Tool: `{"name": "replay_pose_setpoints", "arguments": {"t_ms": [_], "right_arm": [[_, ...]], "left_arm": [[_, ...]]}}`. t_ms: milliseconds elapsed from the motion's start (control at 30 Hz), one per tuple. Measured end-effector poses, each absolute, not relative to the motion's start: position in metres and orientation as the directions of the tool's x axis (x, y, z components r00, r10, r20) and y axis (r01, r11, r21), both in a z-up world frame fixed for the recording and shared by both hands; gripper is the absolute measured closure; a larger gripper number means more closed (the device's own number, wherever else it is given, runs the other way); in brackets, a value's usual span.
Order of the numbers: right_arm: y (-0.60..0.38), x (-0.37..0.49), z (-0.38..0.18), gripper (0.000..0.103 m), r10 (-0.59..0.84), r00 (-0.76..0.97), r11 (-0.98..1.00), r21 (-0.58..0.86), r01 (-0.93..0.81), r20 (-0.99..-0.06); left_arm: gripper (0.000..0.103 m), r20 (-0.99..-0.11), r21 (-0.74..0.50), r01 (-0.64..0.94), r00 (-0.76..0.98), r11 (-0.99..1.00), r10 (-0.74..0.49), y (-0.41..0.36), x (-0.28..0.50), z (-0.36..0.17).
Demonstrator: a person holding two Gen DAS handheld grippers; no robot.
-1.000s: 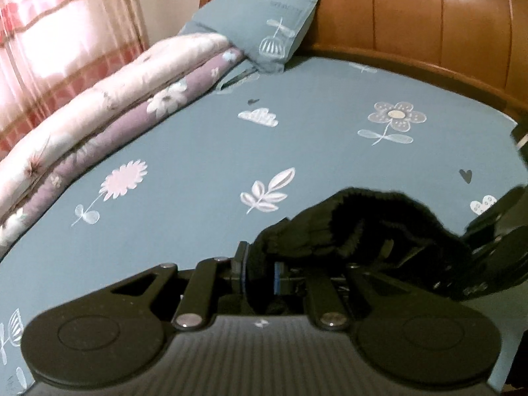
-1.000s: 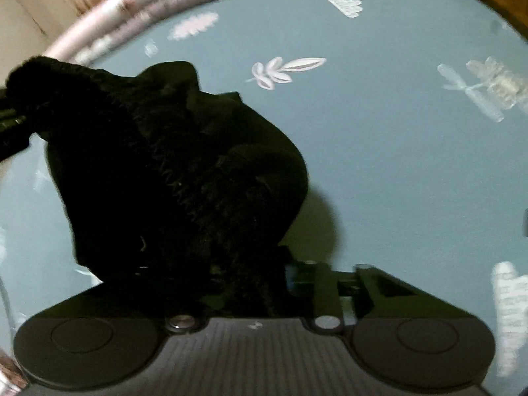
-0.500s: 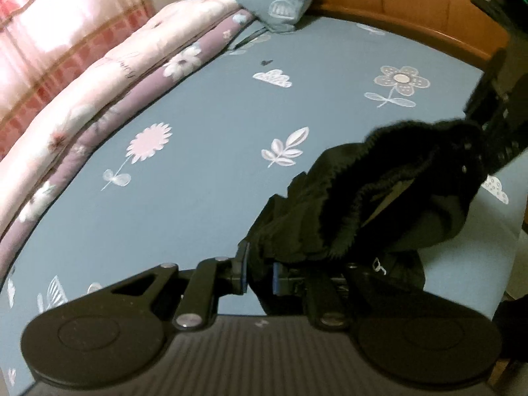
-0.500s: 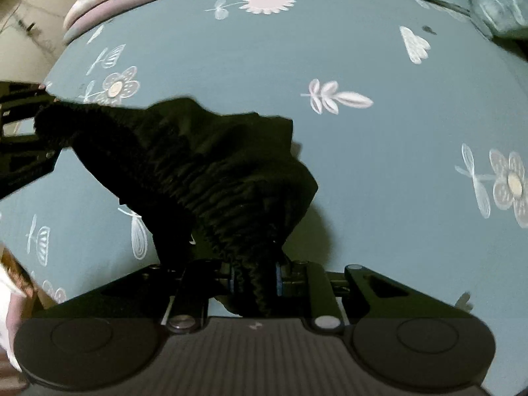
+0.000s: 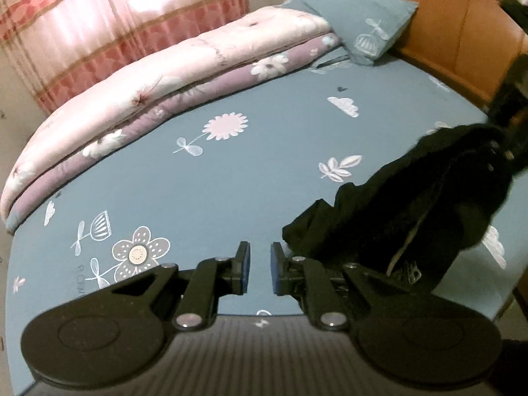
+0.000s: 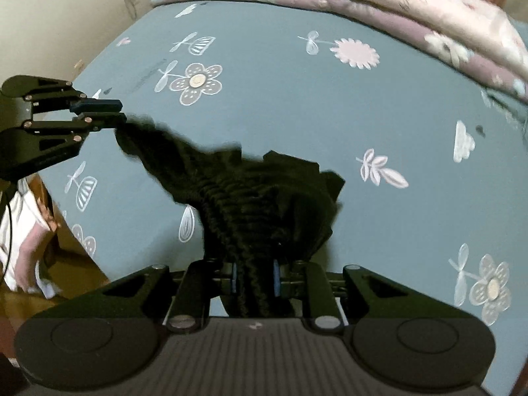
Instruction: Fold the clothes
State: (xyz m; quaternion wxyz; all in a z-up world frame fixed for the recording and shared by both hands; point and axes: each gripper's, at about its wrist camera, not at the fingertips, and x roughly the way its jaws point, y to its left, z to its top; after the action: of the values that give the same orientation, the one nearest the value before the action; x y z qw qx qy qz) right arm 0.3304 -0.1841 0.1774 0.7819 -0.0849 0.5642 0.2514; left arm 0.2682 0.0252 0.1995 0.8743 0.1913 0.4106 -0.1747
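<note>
Black ribbed knit garment (image 6: pixel 250 194) hung above the bed (image 5: pixel 264 171)

The right gripper (image 6: pixel 253 279) pinches its gathered, corrugated band between blue pads; the left gripper (image 5: pixel 259 267) is opening, nothing between its fingers, the cloth draped just beside one finger. Smooth blue flower-printed sheet below; a quilted pink comforter (image 5: pixel 158 76) lies folded along the bed's edge.

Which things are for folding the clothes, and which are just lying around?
For the job:
- black garment, held by the right gripper
- left gripper, its fingers opening with nothing between them
- bed sheet, the place to fold on

Just lying about:
- folded quilts
- pillow
- curtain
- headboard
</note>
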Motion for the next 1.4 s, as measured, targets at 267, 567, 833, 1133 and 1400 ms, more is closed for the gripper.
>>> {"name": "replay_pose_setpoints", "arguments": {"t_ms": [267, 567, 833, 1133, 1400], "right_arm": [[-0.150, 0.334, 0.202, 0.082, 0.206, 0.264, 0.928, 0.102, -0.359, -0.942], [-0.130, 0.348, 0.204, 0.082, 0.201, 0.228, 0.955, 0.139, -0.262, -0.953], [-0.128, 0.357, 0.214, 0.082, 0.197, 0.201, 0.957, 0.144, -0.251, -0.960], [-0.131, 0.368, 0.214, 0.082, 0.175, 0.193, 0.955, 0.119, -0.272, -0.966], [-0.132, 0.375, 0.212, 0.082, 0.165, 0.180, 0.956, 0.112, -0.273, -0.970]], "left_arm": [[0.068, -0.807, 0.212, 0.662, 0.533, 0.719, -0.253, 0.054, 0.233, 0.151], [0.047, -0.807, 0.289, 0.807, 0.495, 0.516, -0.322, 0.031, 0.197, 0.093], [0.042, -0.671, 0.477, 0.772, 0.628, 0.420, -0.394, -0.018, 0.175, 0.043], [0.040, -0.588, 0.502, 0.665, 0.731, 0.553, -0.347, -0.047, 0.166, 0.017], [0.037, -0.521, 0.514, 0.614, 0.778, 0.599, -0.351, -0.063, 0.166, 0.004]]}}
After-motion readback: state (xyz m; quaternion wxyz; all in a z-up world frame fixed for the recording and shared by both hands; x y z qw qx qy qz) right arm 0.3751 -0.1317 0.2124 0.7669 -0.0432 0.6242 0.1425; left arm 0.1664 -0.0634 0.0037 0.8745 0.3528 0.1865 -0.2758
